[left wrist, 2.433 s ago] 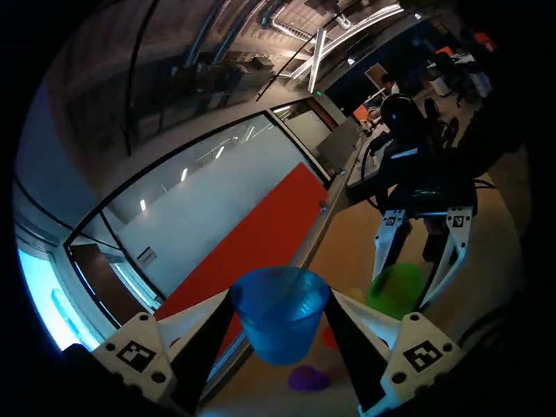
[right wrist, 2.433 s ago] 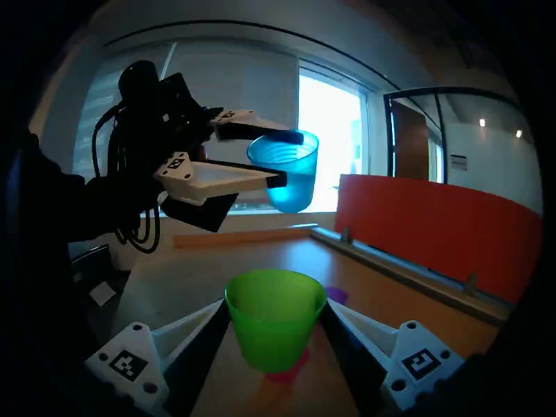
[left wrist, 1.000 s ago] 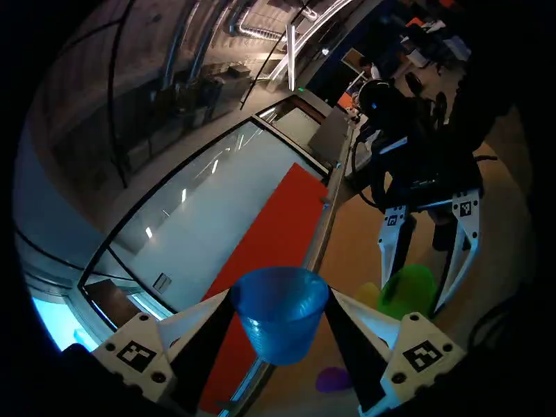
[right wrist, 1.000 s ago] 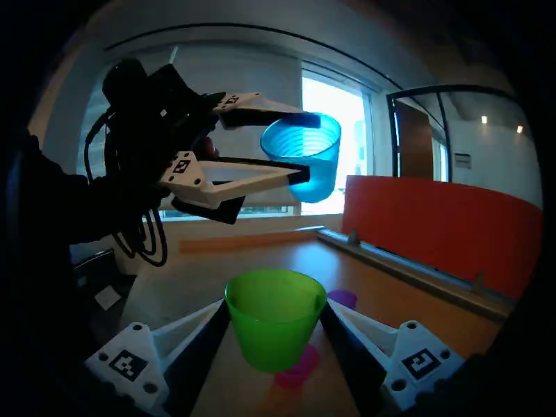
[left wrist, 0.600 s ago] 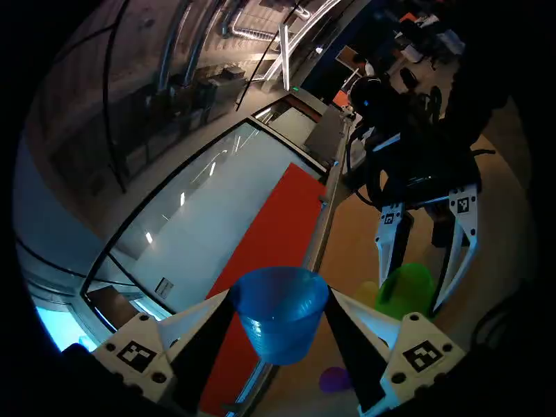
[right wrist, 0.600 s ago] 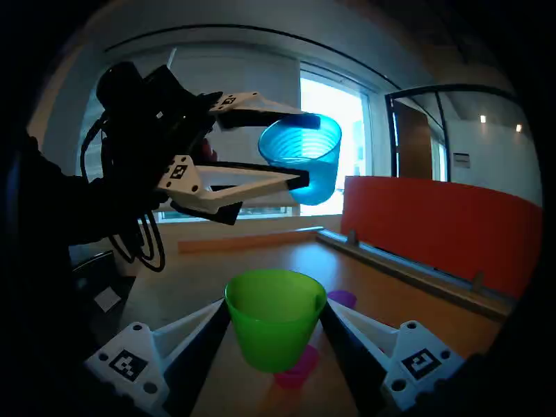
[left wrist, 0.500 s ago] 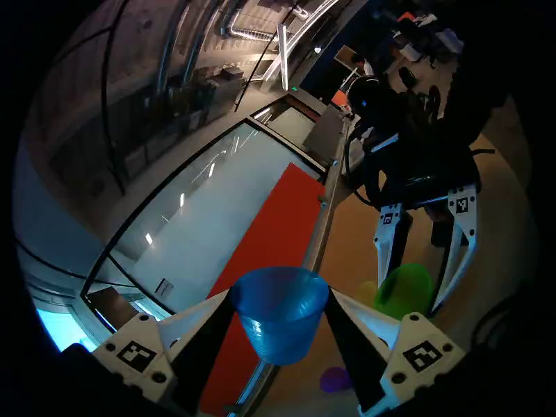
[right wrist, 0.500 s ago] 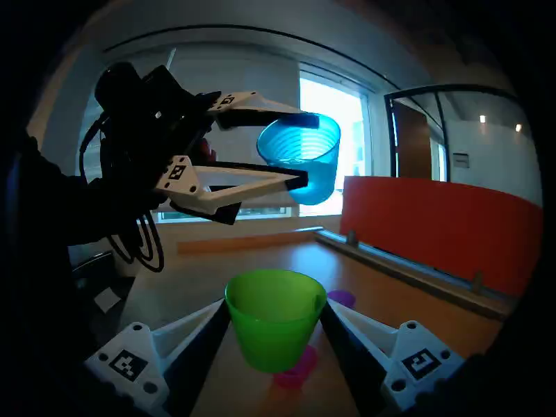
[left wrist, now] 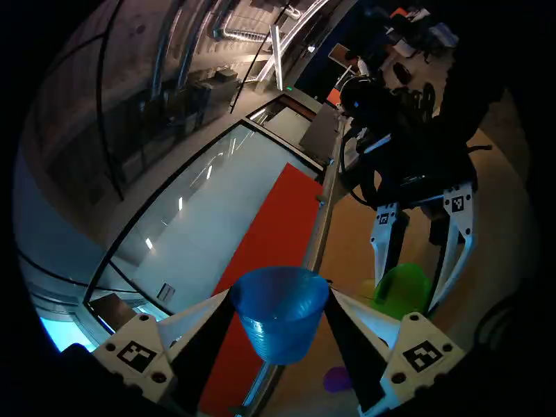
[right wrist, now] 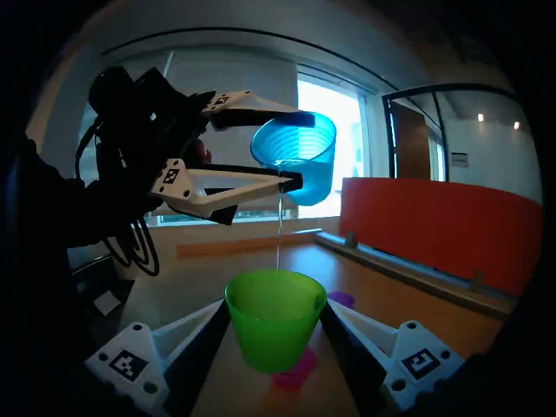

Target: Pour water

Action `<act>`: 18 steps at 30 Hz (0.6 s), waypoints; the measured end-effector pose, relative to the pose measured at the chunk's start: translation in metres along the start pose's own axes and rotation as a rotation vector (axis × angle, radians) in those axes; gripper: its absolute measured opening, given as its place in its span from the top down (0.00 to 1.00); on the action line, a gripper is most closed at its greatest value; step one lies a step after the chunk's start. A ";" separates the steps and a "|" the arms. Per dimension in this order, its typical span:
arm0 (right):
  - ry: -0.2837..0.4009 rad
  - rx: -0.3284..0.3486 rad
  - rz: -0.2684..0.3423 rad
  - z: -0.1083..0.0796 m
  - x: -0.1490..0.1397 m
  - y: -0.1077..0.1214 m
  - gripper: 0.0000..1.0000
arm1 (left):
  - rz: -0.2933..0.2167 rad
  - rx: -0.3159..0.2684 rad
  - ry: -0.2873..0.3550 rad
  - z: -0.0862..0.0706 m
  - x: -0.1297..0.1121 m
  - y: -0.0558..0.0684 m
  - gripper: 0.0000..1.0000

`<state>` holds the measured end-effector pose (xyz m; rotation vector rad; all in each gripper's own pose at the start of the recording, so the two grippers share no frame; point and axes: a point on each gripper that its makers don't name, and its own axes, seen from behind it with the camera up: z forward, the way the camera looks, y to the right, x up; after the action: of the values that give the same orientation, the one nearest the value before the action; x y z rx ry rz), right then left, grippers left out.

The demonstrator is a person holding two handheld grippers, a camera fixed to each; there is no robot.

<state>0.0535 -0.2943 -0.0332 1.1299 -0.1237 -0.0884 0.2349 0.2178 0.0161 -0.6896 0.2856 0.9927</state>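
My left gripper (left wrist: 278, 326) is shut on a translucent blue cup (left wrist: 279, 321). In the right gripper view that blue cup (right wrist: 295, 156) hangs tilted in the air, mouth turned toward the camera, held by the left gripper (right wrist: 288, 149). A thin stream of water (right wrist: 279, 233) falls from its rim into the green cup (right wrist: 275, 326). My right gripper (right wrist: 275, 333) is shut on the green cup, which stands upright just above the wooden table (right wrist: 389, 295). In the left gripper view the green cup (left wrist: 402, 290) sits below, between the right gripper's white fingers (left wrist: 383, 243).
Small purple and pink discs (right wrist: 295, 377) lie on the table under and behind the green cup. A red partition (right wrist: 445, 226) with a metal rail (right wrist: 389, 267) borders the table on the right. A bright window (right wrist: 330, 139) is behind. A dark sleeve (right wrist: 62, 201) holds the left gripper.
The blue cup has tilted further and shifted slightly left, and a water stream now runs from it into the green cup. The green cup has stayed put.
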 end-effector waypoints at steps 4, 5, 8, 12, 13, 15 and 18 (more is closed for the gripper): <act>0.003 0.000 0.000 0.000 0.001 0.000 0.09 | 0.012 0.000 0.001 -0.001 0.002 -0.001 0.13; 0.004 0.000 0.000 0.000 0.002 0.000 0.09 | 0.015 0.000 0.001 -0.001 0.002 -0.001 0.13; 0.006 -0.001 0.000 0.000 0.003 0.000 0.08 | 0.019 0.001 0.002 -0.001 0.003 -0.001 0.13; 0.006 0.000 -0.003 0.000 0.003 0.000 0.08 | 0.026 0.001 0.002 -0.001 0.004 -0.001 0.13; 0.007 0.001 -0.004 0.000 0.003 -0.001 0.08 | 0.028 0.000 0.002 -0.001 0.004 -0.001 0.13; 0.009 0.002 -0.004 -0.001 0.004 -0.002 0.08 | 0.033 -0.002 0.001 -0.002 0.004 -0.001 0.13; 0.013 0.003 -0.002 -0.001 0.005 -0.002 0.09 | 0.041 -0.003 0.000 -0.002 0.005 -0.002 0.13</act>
<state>0.0591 -0.2950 -0.0356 1.1336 -0.1114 -0.0829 0.2394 0.2194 0.0124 -0.6886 0.2995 1.0324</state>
